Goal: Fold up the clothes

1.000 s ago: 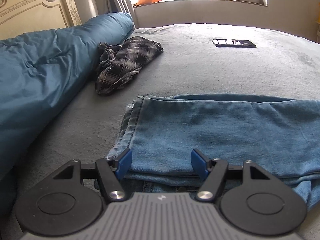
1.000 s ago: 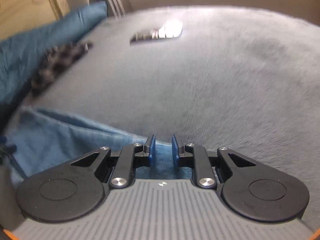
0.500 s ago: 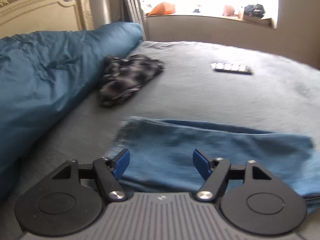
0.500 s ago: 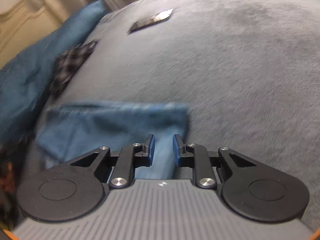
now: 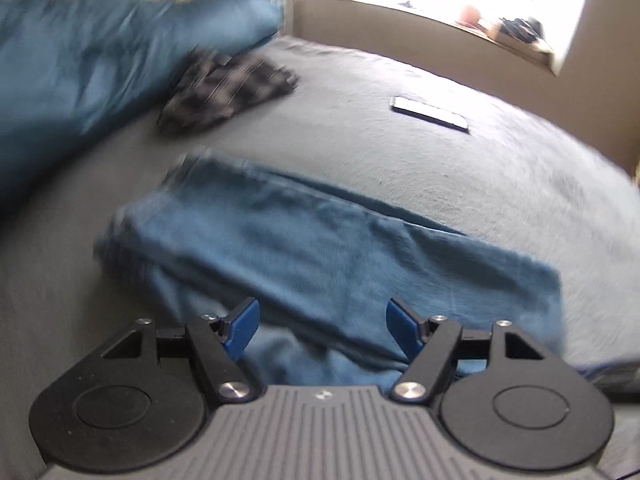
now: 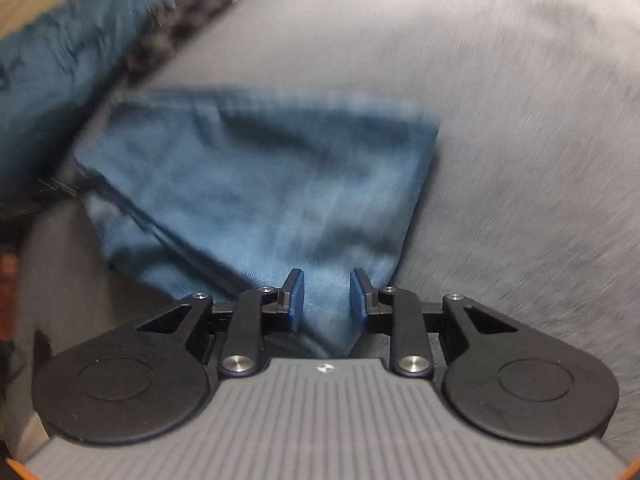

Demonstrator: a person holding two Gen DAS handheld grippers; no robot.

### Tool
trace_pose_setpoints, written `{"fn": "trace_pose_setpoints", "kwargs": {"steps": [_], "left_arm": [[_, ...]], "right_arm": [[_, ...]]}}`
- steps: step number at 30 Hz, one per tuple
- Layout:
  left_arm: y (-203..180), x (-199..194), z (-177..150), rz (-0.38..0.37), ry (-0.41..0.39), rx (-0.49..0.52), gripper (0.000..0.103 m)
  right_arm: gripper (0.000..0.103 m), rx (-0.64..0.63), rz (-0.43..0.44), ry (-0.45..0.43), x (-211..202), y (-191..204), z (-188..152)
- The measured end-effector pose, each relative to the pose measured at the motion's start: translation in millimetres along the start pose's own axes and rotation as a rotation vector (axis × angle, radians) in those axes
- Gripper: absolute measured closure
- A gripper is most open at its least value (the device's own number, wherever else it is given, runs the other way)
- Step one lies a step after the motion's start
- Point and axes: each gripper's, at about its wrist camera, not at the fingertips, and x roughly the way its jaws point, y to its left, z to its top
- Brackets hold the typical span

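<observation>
Left wrist view: folded jeans [image 5: 320, 264] lie on the bed [image 5: 480, 184].

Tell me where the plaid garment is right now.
In the left wrist view the plaid garment lies crumpled on the grey bed, upper left, against the blue duvet and beyond the folded jeans.

The jeans [image 5: 328, 256] are mid-blue denim, paler along the folded edges. The bed [image 5: 480, 168] under them is plain grey. The duvet [image 5: 80, 72] is teal blue. The shirt [image 5: 228, 88] is a dark check, black and grey with fine pale lines. The phone [image 5: 430, 114] is black with a bright sheen. Each tool [image 5: 322, 322] is black with blue pads [image 5: 240, 326] and a ribbed grey body.
</observation>
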Motion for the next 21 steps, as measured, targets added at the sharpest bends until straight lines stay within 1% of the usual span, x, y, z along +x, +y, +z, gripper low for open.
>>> {"fn": "trace_pose_setpoints", "kwargs": {"steps": [2,4,7,10,13,14,17,18,19,21], "left_arm": [[8,-9,-7,-0.016,0.014,-0.095,0.031],[19,-20,-18,-0.045,0.012,-0.193,0.028],[29,-30,-34,-0.059,0.022,-0.276,0.028],[36,-35,-52,-0.080,0.045,-0.348,0.028],[44,-38,-65,-0.105,0.053,-0.398,0.028],[47,-39,-69,-0.114,0.053,-0.412,0.028],[55,-41,-74,-0.129,0.048,-0.439,0.028],[58,-41,-75,-0.132,0.046,-0.445,0.028],[61,-41,-75,-0.136,0.043,-0.449,0.028],[68,-40,-74,-0.141,0.035,-0.456,0.028]], "right_arm": [[0.076,0.003,-0.009,-0.002,4,2,-1],[0.073,0.005,-0.018,-0.003,8,4,-2],[0.072,0.052,0.009,-0.022,-9,0,-6],[0.068,0.130,0.048,-0.049,-28,-15,-11],[0.057,0.298,0.147,-0.073,-29,-42,-13],[0.055,0.354,0.179,-0.081,-29,-51,-14],[0.054,0.583,0.281,-0.077,-10,-87,-20],[0.054,0.660,0.296,-0.064,1,-99,-24],[0.054,0.714,0.305,-0.056,10,-107,-27],[0.054,0.790,0.354,-0.062,23,-118,-33]]}}
